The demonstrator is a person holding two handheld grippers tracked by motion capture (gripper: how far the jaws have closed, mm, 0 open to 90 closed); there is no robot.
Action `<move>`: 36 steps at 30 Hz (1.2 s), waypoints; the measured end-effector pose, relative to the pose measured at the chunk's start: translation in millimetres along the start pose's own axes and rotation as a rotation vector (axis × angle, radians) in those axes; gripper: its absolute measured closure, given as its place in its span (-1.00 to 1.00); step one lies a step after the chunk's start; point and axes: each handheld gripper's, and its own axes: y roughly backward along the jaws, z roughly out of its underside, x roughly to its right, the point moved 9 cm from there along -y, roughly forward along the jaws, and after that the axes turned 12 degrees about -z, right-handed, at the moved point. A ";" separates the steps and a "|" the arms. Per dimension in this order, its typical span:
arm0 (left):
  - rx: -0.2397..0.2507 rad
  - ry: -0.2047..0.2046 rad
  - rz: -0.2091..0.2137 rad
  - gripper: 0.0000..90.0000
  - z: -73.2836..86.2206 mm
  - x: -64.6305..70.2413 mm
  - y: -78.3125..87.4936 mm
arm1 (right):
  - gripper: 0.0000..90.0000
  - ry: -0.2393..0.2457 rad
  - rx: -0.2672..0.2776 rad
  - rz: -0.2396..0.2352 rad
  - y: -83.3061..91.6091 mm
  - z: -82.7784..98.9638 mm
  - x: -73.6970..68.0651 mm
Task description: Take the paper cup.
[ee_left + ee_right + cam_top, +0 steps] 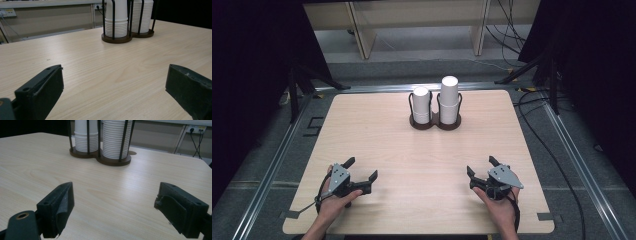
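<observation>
Nearest the table's [377, 200] front edge, well short of the cup holder [435, 122], the left gripper [360, 170] and right gripper [479, 167] are held low with jaws spread wide and nothing between them, seemingly readied for a reach. Farther back, two stacks of white paper cups [449, 97] are kept upright by the holder's wire posts. In the gripper views the stack tops are cut off.

Even, soft overhead light — dark surroundings, faint shadows — slightly soft focus.
</observation>
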 end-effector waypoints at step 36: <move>-0.023 -0.002 0.075 -0.92 -33.8 15.6 -84.4 | -0.55 0.045 0.071 -0.110 -88.5 -95.6 -18.2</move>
